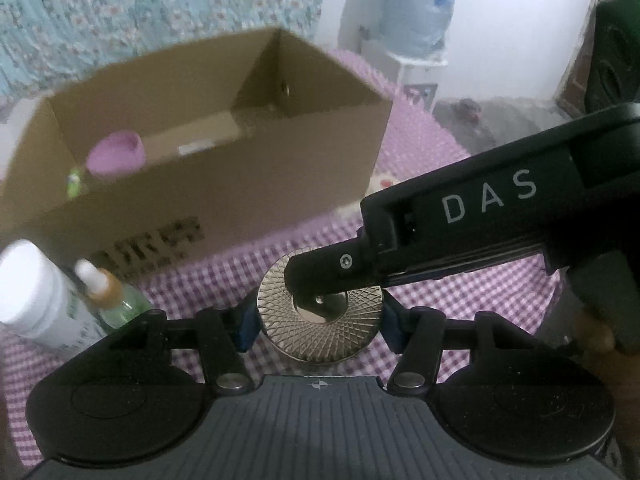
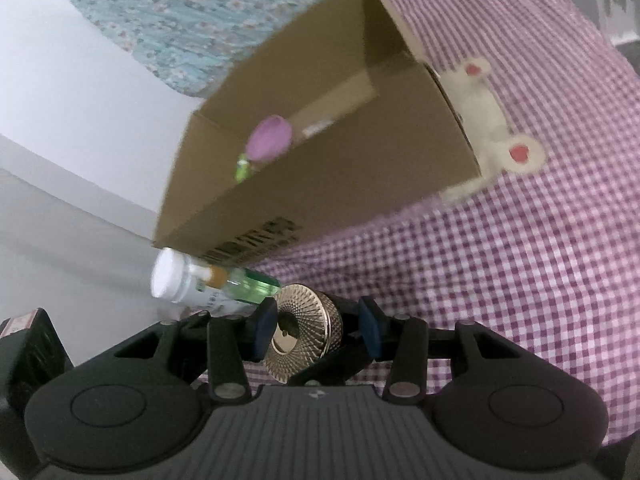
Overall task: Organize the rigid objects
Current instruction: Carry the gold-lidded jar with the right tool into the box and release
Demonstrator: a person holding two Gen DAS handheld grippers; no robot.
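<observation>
Left wrist view: the metal disc (image 1: pixel 320 316) is clamped between both the left gripper (image 1: pixel 320 320) and right gripper (image 1: pixel 316 284); right wrist view: carrying is judged underway, release into the cardboard box (image 2: pixel 360 184) being required next.

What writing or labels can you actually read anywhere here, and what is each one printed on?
"DAS": white letters on the black body of the right gripper, reaching in from the right in the left wrist view.
Dark print on the front of the cardboard box: too blurred to read.
Green print on the white bottle: too blurred and small to read.
Red-and-white sticker at the left edge of the right wrist view: unreadable.
</observation>
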